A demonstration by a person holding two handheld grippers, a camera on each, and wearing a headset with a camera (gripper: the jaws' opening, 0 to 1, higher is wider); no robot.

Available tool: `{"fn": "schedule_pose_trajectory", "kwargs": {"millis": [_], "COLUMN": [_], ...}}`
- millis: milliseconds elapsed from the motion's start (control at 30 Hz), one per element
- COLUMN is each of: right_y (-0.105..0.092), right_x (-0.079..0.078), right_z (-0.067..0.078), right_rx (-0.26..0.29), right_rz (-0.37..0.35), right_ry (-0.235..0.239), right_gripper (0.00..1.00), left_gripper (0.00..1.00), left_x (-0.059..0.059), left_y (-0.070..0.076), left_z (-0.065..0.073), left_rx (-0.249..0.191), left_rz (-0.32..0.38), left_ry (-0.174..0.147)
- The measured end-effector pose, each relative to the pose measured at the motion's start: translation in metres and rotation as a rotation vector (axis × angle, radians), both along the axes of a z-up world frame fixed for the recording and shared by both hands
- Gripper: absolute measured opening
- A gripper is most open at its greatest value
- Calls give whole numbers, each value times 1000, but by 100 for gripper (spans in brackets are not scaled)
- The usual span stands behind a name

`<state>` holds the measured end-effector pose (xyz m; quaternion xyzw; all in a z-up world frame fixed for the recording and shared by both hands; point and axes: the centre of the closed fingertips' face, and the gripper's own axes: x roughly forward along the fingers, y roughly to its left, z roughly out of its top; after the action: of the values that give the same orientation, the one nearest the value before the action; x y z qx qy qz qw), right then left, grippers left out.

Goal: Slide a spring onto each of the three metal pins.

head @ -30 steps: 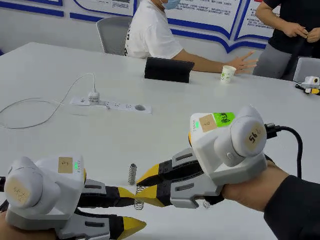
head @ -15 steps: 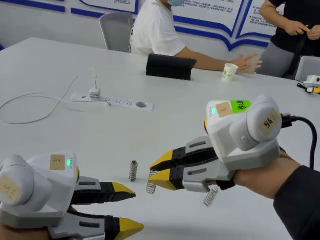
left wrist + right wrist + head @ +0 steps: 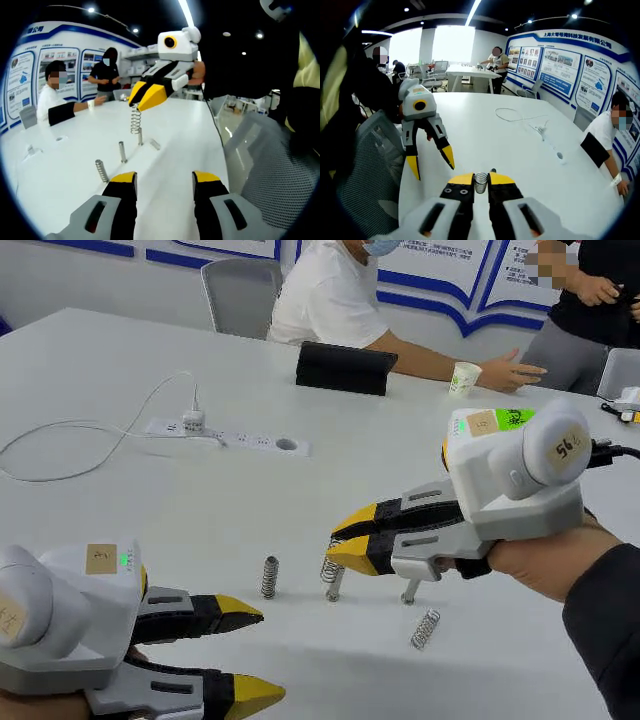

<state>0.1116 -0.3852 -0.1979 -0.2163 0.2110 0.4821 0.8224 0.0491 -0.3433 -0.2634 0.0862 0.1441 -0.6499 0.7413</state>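
- First, the head view. The right gripper (image 3: 335,545) reaches in from the right, its yellow tips pinching the top of the held spring (image 3: 329,570). The spring hangs with its long axis upright and its lower end at the top of the middle pin (image 3: 333,590). Whether it is threaded on cannot be told.
- To the left, a fitted spring (image 3: 270,577) stands upright on its own pin. To the right stands a bare pin (image 3: 408,590). Just beside it a loose spring (image 3: 425,629) lies flat, its axis running from near-left to far-right.
- The left gripper (image 3: 268,655) sits low at the near left, jaws spread wide, tips aimed right and apart from the pins.
- Bare white table (image 3: 150,530) surrounds the pins. A power strip (image 3: 230,438) lies well apart, farther back.
- Next, the left gripper view. Its own jaws are parted, and the fitted spring (image 3: 102,171) is nearest. Beyond it, the right gripper (image 3: 145,97) dangles the held spring (image 3: 135,120) upright.
- Last, the right gripper view. Its tips press on the held spring (image 3: 480,184). The left gripper (image 3: 432,167) shows at left, jaws splayed. The table's edge runs beside a mesh chair back (image 3: 370,165).
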Motion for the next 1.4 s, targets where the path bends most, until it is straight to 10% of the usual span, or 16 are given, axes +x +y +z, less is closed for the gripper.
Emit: {"fn": "schedule_pose_trajectory", "kwargs": {"millis": [1400], "right_y": [-36], "right_x": [57], "right_z": [-47], "right_rx": [-2], "right_rz": [-164], "right_ry": [50], "right_gripper": [11], "left_gripper": [63], "left_x": [15], "left_y": [21], "left_z": [-2], "left_rx": [-3], "left_rz": [128], "left_ry": [28]}}
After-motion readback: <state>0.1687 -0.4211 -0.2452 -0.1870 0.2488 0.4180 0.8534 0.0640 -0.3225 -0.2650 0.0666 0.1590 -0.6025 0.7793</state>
